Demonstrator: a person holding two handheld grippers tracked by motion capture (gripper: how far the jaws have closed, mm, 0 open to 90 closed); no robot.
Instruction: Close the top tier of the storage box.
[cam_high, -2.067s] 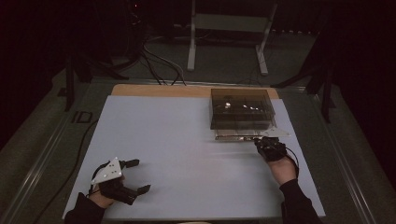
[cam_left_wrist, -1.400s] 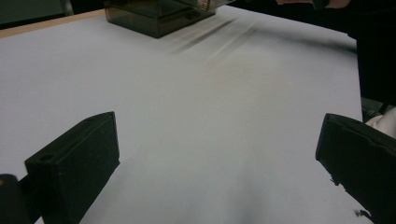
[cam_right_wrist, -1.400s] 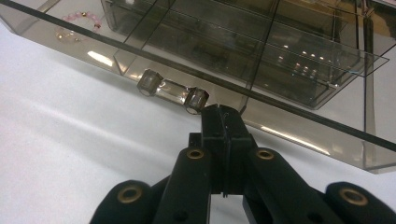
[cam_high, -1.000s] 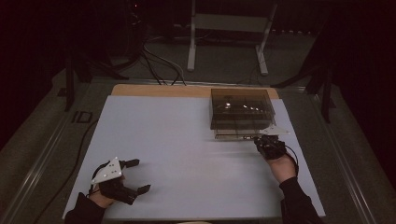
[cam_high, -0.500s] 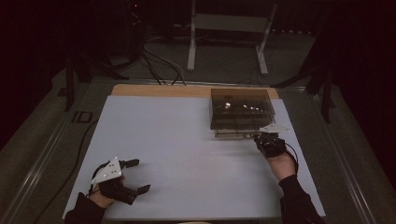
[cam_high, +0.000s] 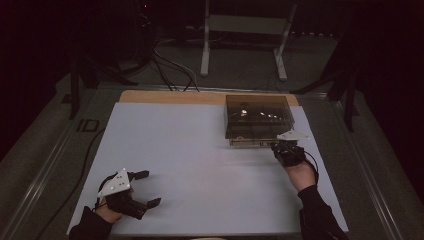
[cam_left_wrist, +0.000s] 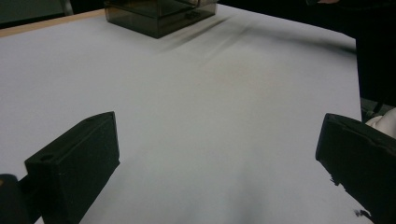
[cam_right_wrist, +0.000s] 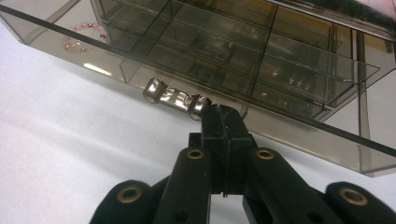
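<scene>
Pulling drawer: right gripper (cam_right_wrist: 223, 116), jaws closed beside metal handle (cam_right_wrist: 175, 99) of smoked acrylic organiser (cam_high: 257, 119); hook handle squarely, draw level. Left gripper (cam_high: 145, 189) agape, idle.

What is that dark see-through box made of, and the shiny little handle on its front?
The box looks like smoky, glossy clear plastic: you can see the dividers inside through its walls, and lights glint on it. The handle looks like polished metal, silvery with bright reflections, though it could be plated plastic.
</scene>
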